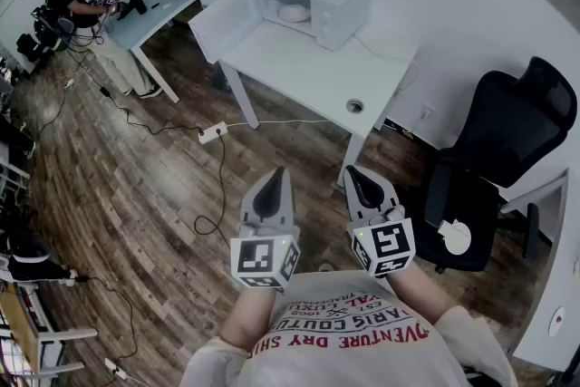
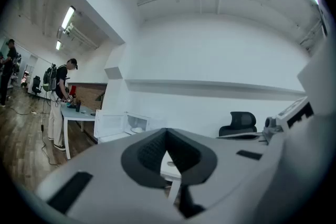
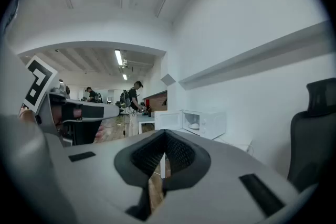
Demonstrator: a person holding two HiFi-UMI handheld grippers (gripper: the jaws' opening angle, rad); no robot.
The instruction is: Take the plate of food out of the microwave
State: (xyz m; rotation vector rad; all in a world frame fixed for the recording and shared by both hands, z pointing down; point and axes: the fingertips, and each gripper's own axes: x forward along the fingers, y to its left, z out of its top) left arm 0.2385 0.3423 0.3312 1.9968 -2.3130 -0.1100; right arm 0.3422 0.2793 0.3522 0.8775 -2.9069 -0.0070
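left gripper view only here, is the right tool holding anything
observer: No. The right gripper view shows the grey two-jaw right tool shut, with nothing between its jaws.
operator: any trip hazards ahead
observer: Yes, a white plastic power strip lies on the brown wood-plank floor in front of the white rectangular table.
operator: how far along are we
observer: Not at the table. The grey left tool and the right tool hang side by side over the floor, short of its edge.
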